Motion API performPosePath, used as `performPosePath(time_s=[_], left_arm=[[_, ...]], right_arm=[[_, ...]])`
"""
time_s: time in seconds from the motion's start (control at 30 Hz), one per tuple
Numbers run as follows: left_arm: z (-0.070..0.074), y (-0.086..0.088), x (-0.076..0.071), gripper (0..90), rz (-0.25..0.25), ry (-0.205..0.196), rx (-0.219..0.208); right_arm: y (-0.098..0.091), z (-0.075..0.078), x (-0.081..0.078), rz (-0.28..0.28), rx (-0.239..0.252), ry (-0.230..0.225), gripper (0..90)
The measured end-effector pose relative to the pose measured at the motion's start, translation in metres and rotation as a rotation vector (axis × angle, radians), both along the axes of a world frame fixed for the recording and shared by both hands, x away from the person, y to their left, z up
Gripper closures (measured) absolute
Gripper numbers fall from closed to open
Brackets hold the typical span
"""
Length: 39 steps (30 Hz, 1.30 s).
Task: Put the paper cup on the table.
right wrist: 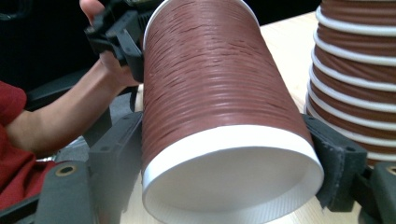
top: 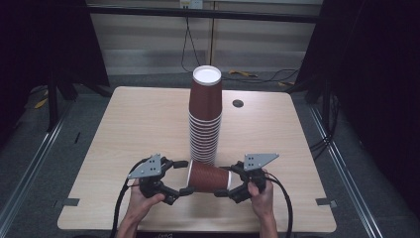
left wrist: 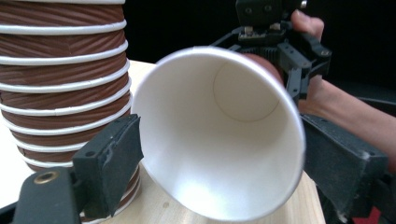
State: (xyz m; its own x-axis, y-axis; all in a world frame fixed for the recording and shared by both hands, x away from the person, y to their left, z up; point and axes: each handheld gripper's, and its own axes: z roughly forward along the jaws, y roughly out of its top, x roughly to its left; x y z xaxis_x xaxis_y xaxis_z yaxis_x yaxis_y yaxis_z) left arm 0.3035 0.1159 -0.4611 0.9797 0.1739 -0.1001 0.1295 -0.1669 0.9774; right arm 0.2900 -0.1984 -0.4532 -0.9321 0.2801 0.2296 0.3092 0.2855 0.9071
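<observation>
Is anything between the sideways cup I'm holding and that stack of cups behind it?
Nothing visible. The brown ribbed paper cup lies sideways, gripped by the left gripper at its mouth and the right gripper at its base. It sits close in front of the tall stack of upturned brown paper cups.

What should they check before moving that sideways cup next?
1. Right gripper jaws press both sides of the sideways cup at its closed end: ok.
2. Left gripper jaws hug its open end: ok.
3. Cup lifted off the table: cannot tell.
4. Cup stack stands upright: ok.
5. Gap between the left gripper and the stack: cannot tell; they look very close.
</observation>
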Motion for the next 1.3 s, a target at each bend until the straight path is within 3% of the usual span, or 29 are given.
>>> performPosePath(time_s=[0.27, 0.47, 0.53, 0.6, 1.07, 1.13, 1.23, 1.3], left_arm=[[-0.001, -0.002, 0.001, 9.3, 0.011, 0.010, -0.003], [-0.004, -0.008, 0.003, 6.3, -0.012, 0.007, 0.000], [-0.003, -0.010, 0.004, 4.1, -0.004, 0.015, -0.019], [-0.003, -0.010, 0.005, 0.0, 0.011, 0.018, -0.004], [-0.005, -0.018, 0.006, 1.6, -0.050, 0.037, -0.021], [-0.005, -0.020, 0.004, 2.4, -0.032, 0.030, -0.020], [-0.004, -0.019, 0.006, 2.6, -0.060, 0.036, -0.034], [-0.003, -0.019, 0.005, 2.6, -0.038, 0.037, -0.033]], right_arm=[[0.001, 0.002, -0.001, 0.002, 0.016, -0.021, 22.1], [0.003, 0.002, -0.002, 0.007, 0.013, -0.027, 22.0], [0.003, 0.002, -0.002, 0.005, 0.008, -0.025, 22.1], [0.002, 0.003, -0.002, 0.015, 0.015, -0.032, 22.1], [0.006, 0.002, -0.002, 0.038, 0.013, -0.033, 22.1], [0.006, 0.002, -0.001, 0.040, 0.013, -0.032, 22.2], [0.006, 0.002, -0.001, 0.044, 0.028, -0.037, 22.1], [0.007, 0.002, -0.001, 0.051, 0.025, -0.035, 22.1]])
